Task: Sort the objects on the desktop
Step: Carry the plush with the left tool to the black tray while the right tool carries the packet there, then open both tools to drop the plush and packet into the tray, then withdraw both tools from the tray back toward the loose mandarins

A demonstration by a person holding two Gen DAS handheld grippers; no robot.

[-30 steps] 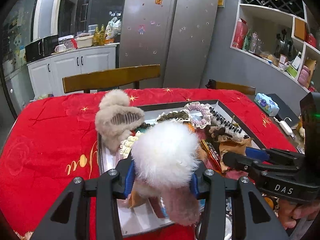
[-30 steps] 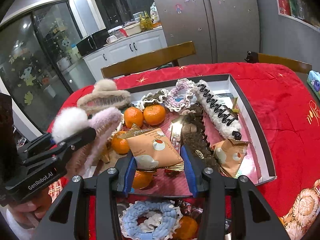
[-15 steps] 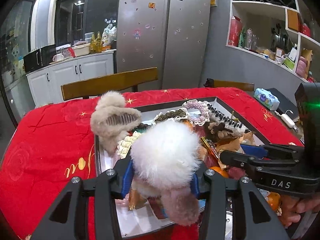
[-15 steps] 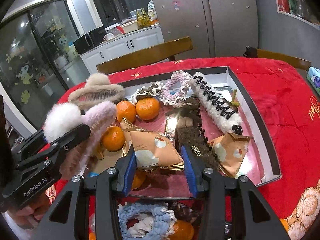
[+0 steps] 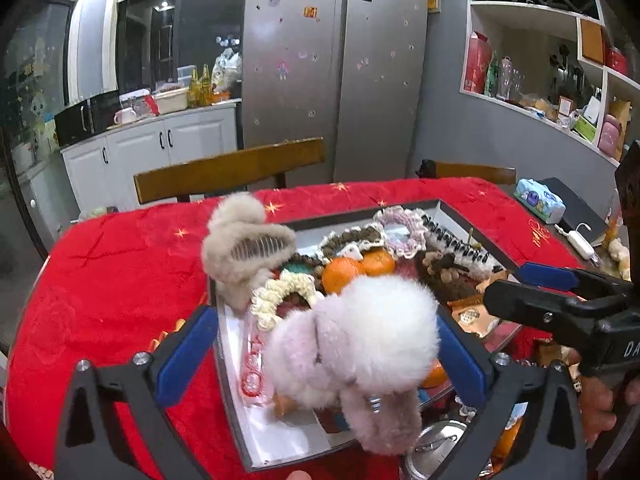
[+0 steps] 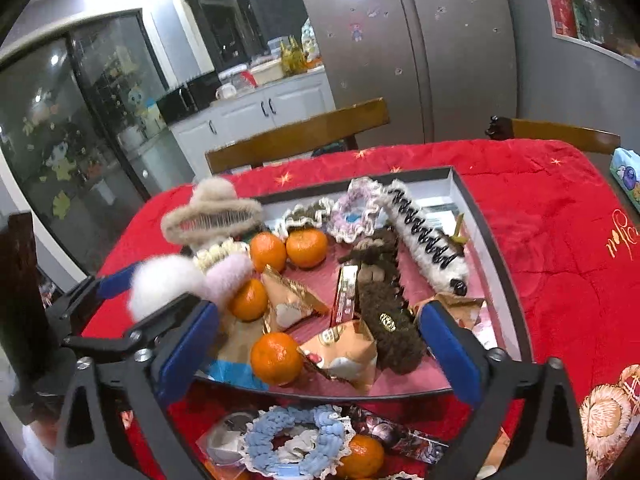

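Note:
A grey tray (image 6: 505,252) on the red tablecloth holds several oranges (image 6: 307,247), snack packets, scrunchies and fluffy hair clips. My left gripper (image 5: 326,350) stands open over the tray's near left corner; the white and pink fluffy hair clip (image 5: 360,344) lies loose between its fingers. The same clip shows in the right wrist view (image 6: 180,286). My right gripper (image 6: 318,350) is open and empty above the tray's near edge, over a tan snack packet (image 6: 344,354) lying in the tray beside an orange (image 6: 276,358).
A beige fluffy clip (image 5: 244,246) leans on the tray's far left rim. A blue crocheted scrunchie (image 6: 294,442), an orange and wrappers lie in front of the tray. Wooden chairs (image 5: 228,170) stand behind the table. A tissue pack (image 5: 538,200) sits at the right.
Both grippers have opened. The left one let go of the white fluffy clip, which sags between its fingers. The right one released the tan snack packet into the tray.

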